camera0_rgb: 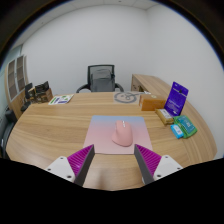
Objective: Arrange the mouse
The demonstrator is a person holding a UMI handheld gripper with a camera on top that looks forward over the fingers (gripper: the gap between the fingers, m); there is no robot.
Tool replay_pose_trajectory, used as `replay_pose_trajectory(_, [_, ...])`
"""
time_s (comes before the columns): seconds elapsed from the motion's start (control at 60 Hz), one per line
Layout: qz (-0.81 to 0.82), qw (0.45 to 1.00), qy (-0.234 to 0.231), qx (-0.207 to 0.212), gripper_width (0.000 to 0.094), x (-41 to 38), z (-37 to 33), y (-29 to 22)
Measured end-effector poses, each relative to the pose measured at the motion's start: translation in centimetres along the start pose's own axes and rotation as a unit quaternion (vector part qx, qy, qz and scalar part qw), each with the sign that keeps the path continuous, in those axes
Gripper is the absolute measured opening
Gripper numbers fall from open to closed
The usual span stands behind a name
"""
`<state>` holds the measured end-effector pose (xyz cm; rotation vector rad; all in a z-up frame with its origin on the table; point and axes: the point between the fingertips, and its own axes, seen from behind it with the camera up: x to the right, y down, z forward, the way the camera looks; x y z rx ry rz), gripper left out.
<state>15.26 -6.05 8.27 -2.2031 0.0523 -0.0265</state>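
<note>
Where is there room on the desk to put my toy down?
The bare wood left of the mat is free, and so is the strip between the mat and the open tool. The mouse sits on the mat. It's crowded right of the mat, by the purple box and small packs.

The room was a small office with plain white walls (pixel 70 35) and even, soft light. A large wooden conference table (pixel 50 130) with a pale grain filled most of it, its far edge curving toward the back wall. A black mesh office chair (pixel 101 78) stood pushed in at the middle of that far edge. Along one side wall stood a shelf unit (pixel 16 82) (its contents too small to make out). At the opposite side, a low wooden cabinet (pixel 150 87) ran along the wall beyond the table's far corner. The floor was hidden behind the tabletop.
</note>
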Motion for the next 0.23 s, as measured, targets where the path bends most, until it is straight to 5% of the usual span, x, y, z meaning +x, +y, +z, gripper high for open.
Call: replay_pose_trajectory(0.233, [0.002, 1.000, -0.021, -0.007, 0.0835, -5.5, -9.6, 5.4])
